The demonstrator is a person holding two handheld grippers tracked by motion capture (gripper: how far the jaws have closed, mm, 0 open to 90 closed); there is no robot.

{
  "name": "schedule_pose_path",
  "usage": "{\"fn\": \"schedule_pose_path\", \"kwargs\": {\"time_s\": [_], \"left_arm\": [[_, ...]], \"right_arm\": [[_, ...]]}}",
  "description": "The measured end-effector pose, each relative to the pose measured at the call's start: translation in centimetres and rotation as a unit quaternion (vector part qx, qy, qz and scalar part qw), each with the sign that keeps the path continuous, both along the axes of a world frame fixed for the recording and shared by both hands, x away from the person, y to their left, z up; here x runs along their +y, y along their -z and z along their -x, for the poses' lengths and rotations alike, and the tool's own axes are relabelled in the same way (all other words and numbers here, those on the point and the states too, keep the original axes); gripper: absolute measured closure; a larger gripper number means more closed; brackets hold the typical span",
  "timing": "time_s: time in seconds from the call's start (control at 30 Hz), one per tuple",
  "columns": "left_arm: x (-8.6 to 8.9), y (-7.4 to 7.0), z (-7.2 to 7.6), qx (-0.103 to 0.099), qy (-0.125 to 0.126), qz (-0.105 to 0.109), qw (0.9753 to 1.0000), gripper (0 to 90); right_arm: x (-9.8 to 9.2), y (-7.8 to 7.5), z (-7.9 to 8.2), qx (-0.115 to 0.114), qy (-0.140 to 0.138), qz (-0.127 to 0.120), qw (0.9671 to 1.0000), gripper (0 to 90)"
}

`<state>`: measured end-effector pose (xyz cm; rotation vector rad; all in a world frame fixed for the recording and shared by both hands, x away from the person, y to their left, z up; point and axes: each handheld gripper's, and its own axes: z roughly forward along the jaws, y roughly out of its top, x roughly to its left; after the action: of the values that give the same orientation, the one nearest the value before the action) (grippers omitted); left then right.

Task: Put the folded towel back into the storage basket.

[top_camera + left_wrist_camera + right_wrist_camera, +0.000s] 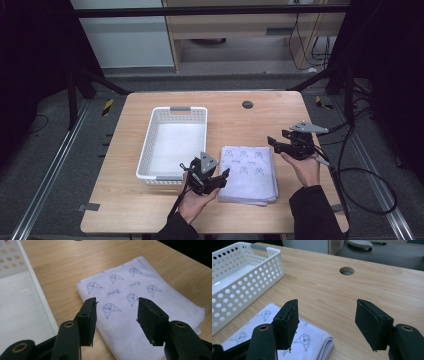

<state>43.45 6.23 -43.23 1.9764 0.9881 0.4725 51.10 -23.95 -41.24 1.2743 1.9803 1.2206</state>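
On the wooden counter [150,210], a folded white towel [248,174] with small printed faces is lying flat, just to the right of a white perforated basket [172,144]. The towel's long axis is running from the person's side toward the far edge of the counter, nearly parallel to the basket's long side, and the folded, rounded edge is showing at its far right corner in the right gripper view. The left gripper [220,178] is hovering at the towel's near left corner, its jaws standing wide apart with nothing between them; in the left gripper view they are framing the printed cloth below. The right gripper [274,142] is hanging over the towel's far right corner, its jaws also spread wide and holding nothing. A round hole [247,104] is sitting in the counter beyond the towel.
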Motion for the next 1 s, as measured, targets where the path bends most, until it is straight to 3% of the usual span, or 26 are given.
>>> {"fn": "schedule_pose_path", "kwargs": {"time_s": [0.33,0.7,1.0], "left_arm": [[-0.7,2.0,0.4,0.025,0.011,-0.007,0.9996,49.7],[-1.1,3.9,1.1,0.04,0.002,-0.027,0.9988,47.9],[-1.4,4.8,1.2,0.054,0.0,-0.028,0.9982,45.4]], "right_arm": [[-0.1,1.2,-0.3,0.017,-0.001,-0.006,0.9998,34.4],[0.3,3.1,-0.6,0.041,-0.006,-0.004,0.9991,33.0],[0.6,4.6,-1.0,0.058,-0.01,0.005,0.9982,33.2]]}}
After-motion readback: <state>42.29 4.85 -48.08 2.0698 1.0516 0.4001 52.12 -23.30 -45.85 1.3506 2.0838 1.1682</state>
